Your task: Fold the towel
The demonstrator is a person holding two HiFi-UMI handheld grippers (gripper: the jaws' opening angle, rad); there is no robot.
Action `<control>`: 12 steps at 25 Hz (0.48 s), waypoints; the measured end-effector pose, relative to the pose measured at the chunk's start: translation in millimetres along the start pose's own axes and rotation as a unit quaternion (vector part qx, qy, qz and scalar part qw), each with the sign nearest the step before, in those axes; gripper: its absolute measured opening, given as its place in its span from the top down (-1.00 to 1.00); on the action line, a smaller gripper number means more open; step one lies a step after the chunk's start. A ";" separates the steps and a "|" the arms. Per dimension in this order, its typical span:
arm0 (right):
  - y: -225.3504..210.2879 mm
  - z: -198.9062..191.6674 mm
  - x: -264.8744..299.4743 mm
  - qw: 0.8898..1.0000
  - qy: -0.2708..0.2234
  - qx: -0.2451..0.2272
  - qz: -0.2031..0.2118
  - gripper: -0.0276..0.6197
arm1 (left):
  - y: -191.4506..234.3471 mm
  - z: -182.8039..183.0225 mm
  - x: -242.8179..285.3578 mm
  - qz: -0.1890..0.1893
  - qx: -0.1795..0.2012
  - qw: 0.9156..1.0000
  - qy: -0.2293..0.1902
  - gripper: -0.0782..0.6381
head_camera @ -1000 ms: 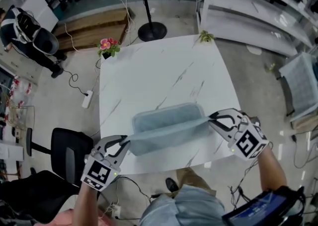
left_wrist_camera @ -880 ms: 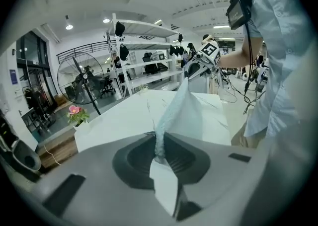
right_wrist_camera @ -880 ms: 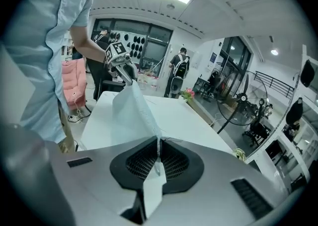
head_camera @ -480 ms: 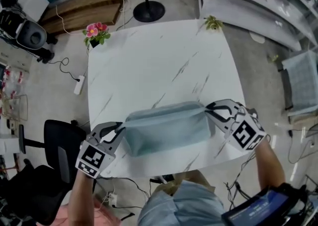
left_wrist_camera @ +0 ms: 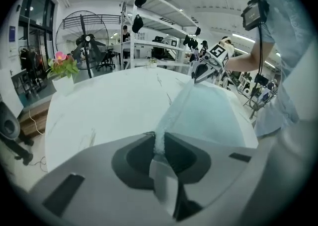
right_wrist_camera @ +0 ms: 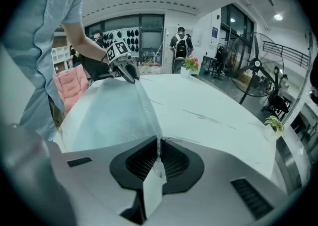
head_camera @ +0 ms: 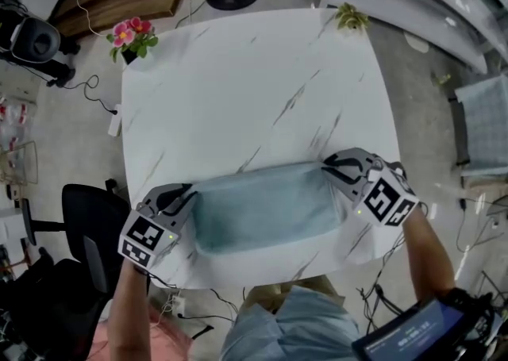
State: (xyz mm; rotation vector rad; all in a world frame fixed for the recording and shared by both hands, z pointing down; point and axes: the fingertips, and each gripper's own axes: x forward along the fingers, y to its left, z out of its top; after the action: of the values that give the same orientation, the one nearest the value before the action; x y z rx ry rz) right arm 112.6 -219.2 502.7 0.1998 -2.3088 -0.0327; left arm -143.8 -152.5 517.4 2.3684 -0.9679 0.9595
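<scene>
Fingers of the left gripper are clenched on one end of the towel. In the left gripper view a thin ridge of pale blue cloth comes straight up out of the narrow slit between the two dark pads. The right gripper grasps the other end in the same way, and the right gripper view shows its fingers pinched on a fold of the same cloth.

From the head view, the towel lies on the near part of the white marble-patterned bench, close to the edge nearest the person. It stretches sideways from one gripper to the other. The held edge runs as a fairly straight line between the two pairs of fingers, and the rest spreads out in a broad, rounded rectangle toward the person. I cannot tell whether the pinched edge touches the bench or sits just above it.

At the far left corner of the bench stands a small white pot holding pink flowers with green leaves. At the far right corner is a little green plant, and its container cannot be made out. Both are well apart from the towel.

On the floor to the left of the bench is a black chair.
</scene>
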 end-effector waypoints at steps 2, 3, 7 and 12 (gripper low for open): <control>-0.7 -6.1 5.4 1.000 0.009 0.004 0.008 0.81 | 1.4 -3.4 3.1 -0.013 -0.021 1.000 0.000 0.60; -1.3 -7.0 7.8 1.000 0.012 0.005 0.010 0.80 | 1.9 -5.2 3.5 -0.019 -0.031 0.999 0.000 0.58; -4.1 -4.4 15.9 1.000 0.005 -0.013 0.013 0.80 | 6.1 -5.6 3.4 -0.023 -0.063 0.998 -0.016 0.55; -11.8 2.0 6.9 0.999 -0.026 0.032 0.031 0.60 | 21.1 3.2 -13.6 0.002 -0.100 0.994 -0.052 0.29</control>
State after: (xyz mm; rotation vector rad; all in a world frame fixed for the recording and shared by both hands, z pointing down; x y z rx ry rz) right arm 108.1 -231.9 505.4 0.1615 -2.3692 0.0680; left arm -164.9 -162.6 507.7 2.2660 -1.0566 0.7102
